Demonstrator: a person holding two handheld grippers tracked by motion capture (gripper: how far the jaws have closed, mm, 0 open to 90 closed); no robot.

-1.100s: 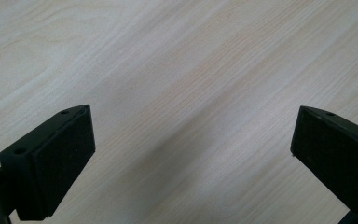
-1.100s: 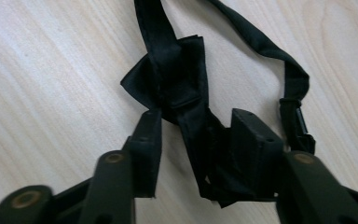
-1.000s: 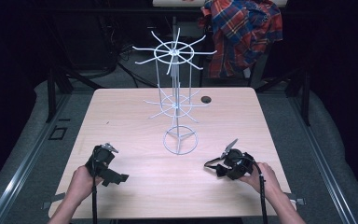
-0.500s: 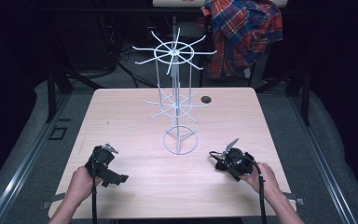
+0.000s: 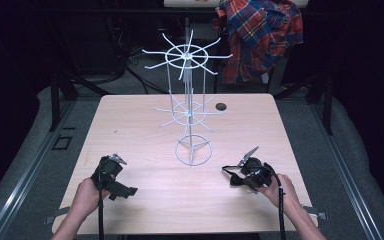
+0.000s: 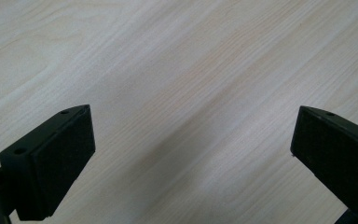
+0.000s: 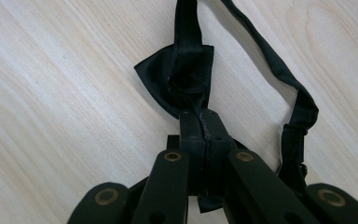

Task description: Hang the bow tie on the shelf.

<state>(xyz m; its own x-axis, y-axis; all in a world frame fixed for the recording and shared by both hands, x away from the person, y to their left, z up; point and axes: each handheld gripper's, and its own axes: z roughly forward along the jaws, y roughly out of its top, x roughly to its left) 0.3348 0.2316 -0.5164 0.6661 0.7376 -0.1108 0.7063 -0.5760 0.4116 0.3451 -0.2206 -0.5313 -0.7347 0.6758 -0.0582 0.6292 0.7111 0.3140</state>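
We work at the table [image 5: 130, 125], a pale wooden top, with the white wire rack [image 5: 190, 105] standing a little beyond its middle; its round foot sits near the centre and its hook arms spread out at two levels above. A small dark disc [image 5: 221, 106] lies on the wood at about one o'clock from the rack's foot, and a plaid shirt [image 5: 260, 35] hangs over something behind the table at one o'clock.

Over the last second our right gripper [image 5: 245, 176], at about four o'clock from the rack's foot, has slid a short way to the right and towards us, dragging its catch along. Seen from the right gripper view, its jaws are pressed together on the knot of the black bow tie [image 7: 179, 79], which lies flat on the wood with its strap [image 7: 289, 88] looping off towards one o'clock. So the bow tie now rests near the front right of the table, well apart from the rack.

Our left gripper [image 6: 186, 154], at about eight o'clock from the foot, has not moved; its jaws stand wide apart over bare wood, with nothing between them.

We judge that the pinch is secure and that the pull has straightened the tie for lifting; hanging it on a hook of the rack looks like the step ahead, not yet begun
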